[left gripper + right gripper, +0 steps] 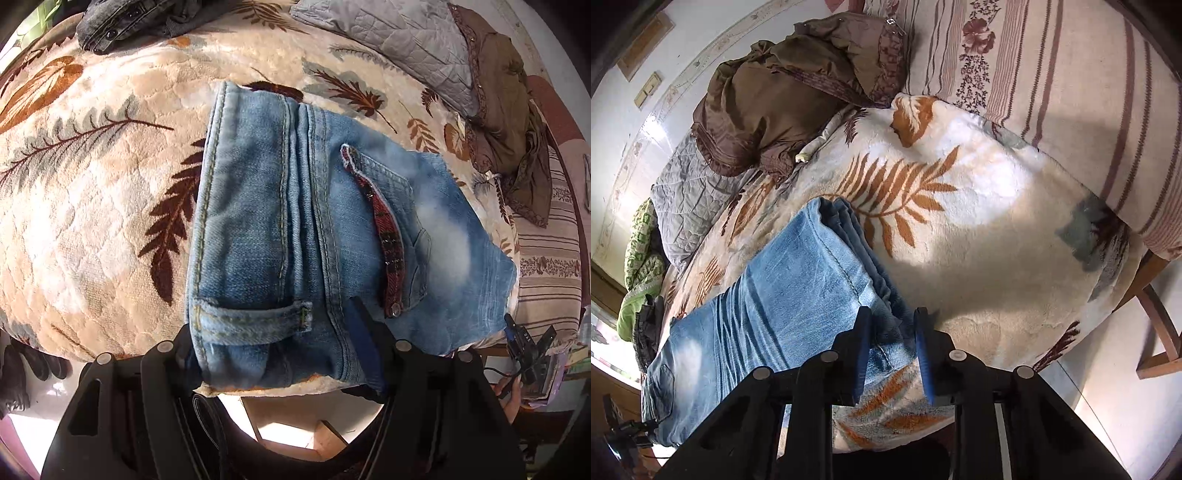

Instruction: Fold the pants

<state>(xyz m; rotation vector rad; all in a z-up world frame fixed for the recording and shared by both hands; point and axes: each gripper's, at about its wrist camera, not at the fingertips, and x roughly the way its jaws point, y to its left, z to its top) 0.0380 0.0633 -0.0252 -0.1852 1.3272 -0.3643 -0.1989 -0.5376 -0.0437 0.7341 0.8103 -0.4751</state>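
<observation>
Light blue jeans (295, 221) lie folded on a cream leaf-patterned blanket (92, 184), waistband and belt loop nearest the left camera, a pocket with red plaid trim facing up. My left gripper (273, 347) stands with its jaws wide apart around the waistband end, denim between them. In the right wrist view the jeans (783, 288) stretch away as a folded stack. My right gripper (892, 332) has its blue-padded fingers (925, 354) on either side of the stack's near corner, a gap showing between them.
A brown jacket (768, 103) and a grey quilted cloth (690, 199) lie at the far side of the bed. Dark grey jeans (122, 22) lie beyond. A striped floral sheet (1071, 92) covers the bed's right part. A wooden frame (1160, 332) stands by the bed edge.
</observation>
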